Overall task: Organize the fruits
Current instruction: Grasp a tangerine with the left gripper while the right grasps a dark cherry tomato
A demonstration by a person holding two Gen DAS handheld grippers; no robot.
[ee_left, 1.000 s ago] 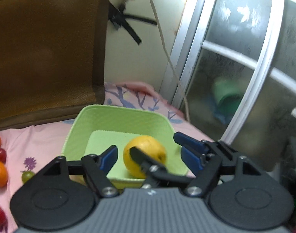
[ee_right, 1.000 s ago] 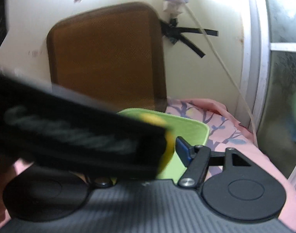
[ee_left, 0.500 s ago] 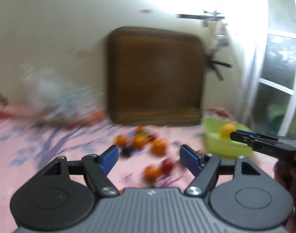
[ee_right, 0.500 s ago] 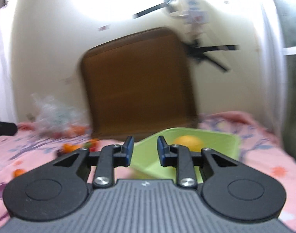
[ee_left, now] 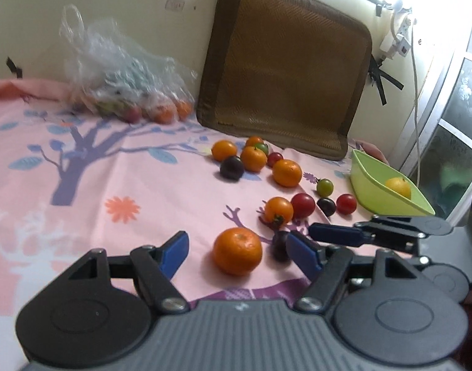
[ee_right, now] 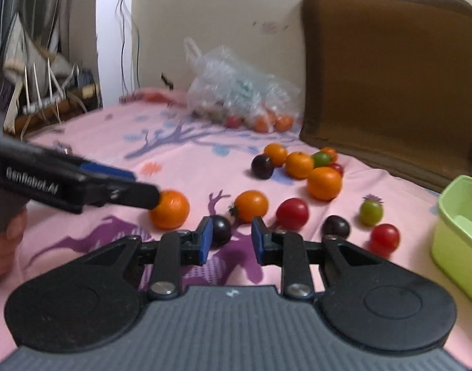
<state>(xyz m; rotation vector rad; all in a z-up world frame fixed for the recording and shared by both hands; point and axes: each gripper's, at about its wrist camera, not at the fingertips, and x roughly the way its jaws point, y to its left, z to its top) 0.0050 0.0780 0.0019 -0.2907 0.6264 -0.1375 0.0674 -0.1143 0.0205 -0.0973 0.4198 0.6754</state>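
Cataloguing loose fruit on a pink bedsheet (ee_left: 118, 185) printed with purple trees, which covers the surface.

- Left hand-held gripper (ee_left: 236, 252): jaws well apart, framing a large orange (ee_left: 237, 251) that lies between them on the sheet; pads not touching it. In the right wrist view this hand-held gripper enters from the left, its tip at that same orange.
- Right hand-held gripper (ee_right: 230, 241): jaws narrowly apart, nothing clamped. A dark plum (ee_right: 220, 231) lies just beyond the left pad; whether they touch cannot be told.
- Near cluster, ahead of the right hand-held gripper: orange tomato (ee_right: 251, 205) with a green stem, red tomato (ee_right: 292, 213), second dark plum (ee_right: 335, 227), green tomato (ee_right: 371, 212), second red tomato (ee_right: 384, 238).
- Far cluster, near the cushion: three oranges, a dark plum, a green tomato, a small red one, packed close together.
- Green basket (ee_left: 367, 182): at the right edge of the sheet, holding one yellow fruit (ee_left: 398, 187).
- Plastic bag (ee_left: 121, 77): clear, against the wall, with more fruit inside.
- Brown cushion (ee_left: 285, 68): leaning upright against the wall behind the far cluster.
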